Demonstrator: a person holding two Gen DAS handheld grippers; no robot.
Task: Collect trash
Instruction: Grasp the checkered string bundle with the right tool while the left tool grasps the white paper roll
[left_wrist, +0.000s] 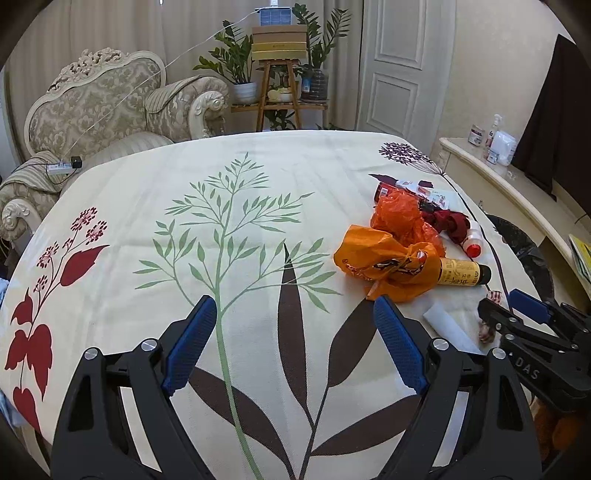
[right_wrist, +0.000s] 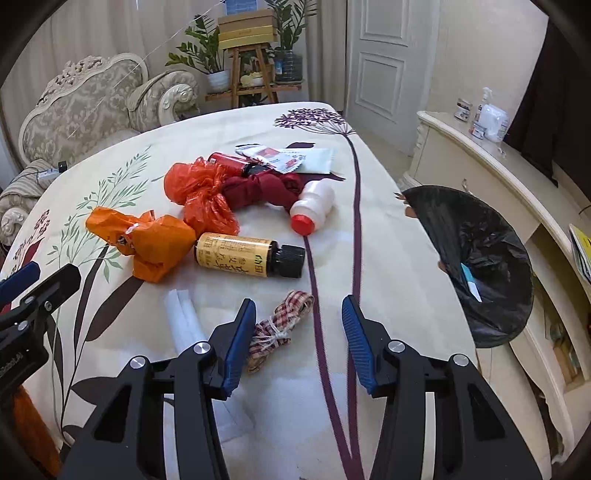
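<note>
Trash lies on the table's right half: an orange bag, a crumpled red-orange bag, a brown bottle with a yellow label, a white bottle with a red cap, a dark red cloth, a red can, paper wrappers, a white foam strip and a checkered ribbon bundle. My right gripper is open, its left finger beside the ribbon. My left gripper is open and empty over the cloth, left of the orange bag. A black-lined bin stands off the table's right edge.
The table wears a cream cloth with leaf prints. An armchair stands at the back left, a plant stand and a door behind. A cream sideboard with bottles runs along the right, beyond the bin.
</note>
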